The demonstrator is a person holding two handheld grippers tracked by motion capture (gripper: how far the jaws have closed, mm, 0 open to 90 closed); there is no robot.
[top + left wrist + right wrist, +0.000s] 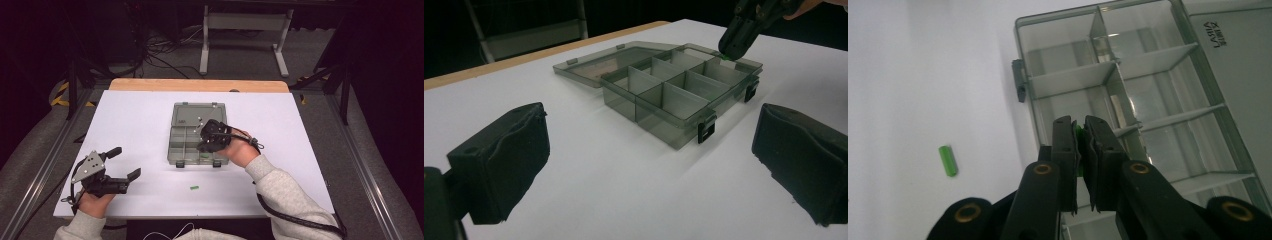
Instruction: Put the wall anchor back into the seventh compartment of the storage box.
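Observation:
An open grey see-through compartment box (173, 146) lies in the middle of the white table, its lid (196, 113) folded flat behind it. My right gripper (206, 145) hangs over the box's right-hand compartments, shut on a small green piece (1078, 132) pinched between its pads. In the left gripper view that gripper (727, 51) points down at the far corner of the box (674, 120), the green piece (724, 57) at its tip. A second green piece (194, 188) lies on the table in front of the box. My left gripper (126, 162) rests open at the front left, holding nothing.
The white sheet (140, 125) covers the table, with a wooden edge (200, 85) showing at the far side. Black latches (179, 164) stick out from the box's near wall. A cable (300, 220) trails from the right gripper over the table's front edge.

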